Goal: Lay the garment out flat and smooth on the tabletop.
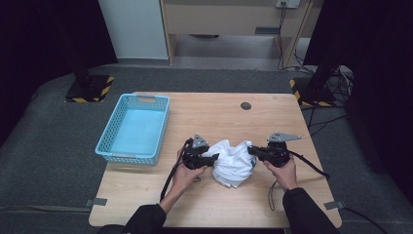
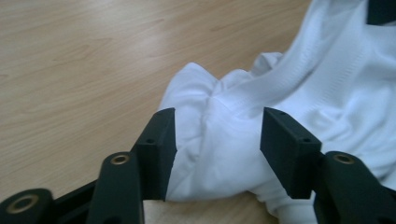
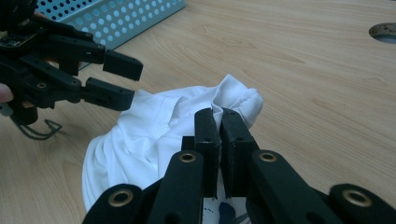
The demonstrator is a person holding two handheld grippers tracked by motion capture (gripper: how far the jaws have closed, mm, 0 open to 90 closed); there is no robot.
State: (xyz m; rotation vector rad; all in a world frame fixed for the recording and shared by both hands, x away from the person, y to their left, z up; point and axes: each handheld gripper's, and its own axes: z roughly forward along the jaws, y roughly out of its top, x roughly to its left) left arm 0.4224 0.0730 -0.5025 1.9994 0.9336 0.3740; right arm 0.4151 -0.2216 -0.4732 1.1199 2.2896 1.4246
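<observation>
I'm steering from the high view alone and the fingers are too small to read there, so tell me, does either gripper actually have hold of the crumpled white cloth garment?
Observer: The right gripper does; its fingers are shut on a fold of the crumpled white cloth garment.
Operator: And the left one?
Observer: The left gripper is open, with cloth bunched between its fingers but not squeezed.
Operator: Is the cloth lifted?
Observer: In the left gripper view it rests on the light wooden table.
</observation>
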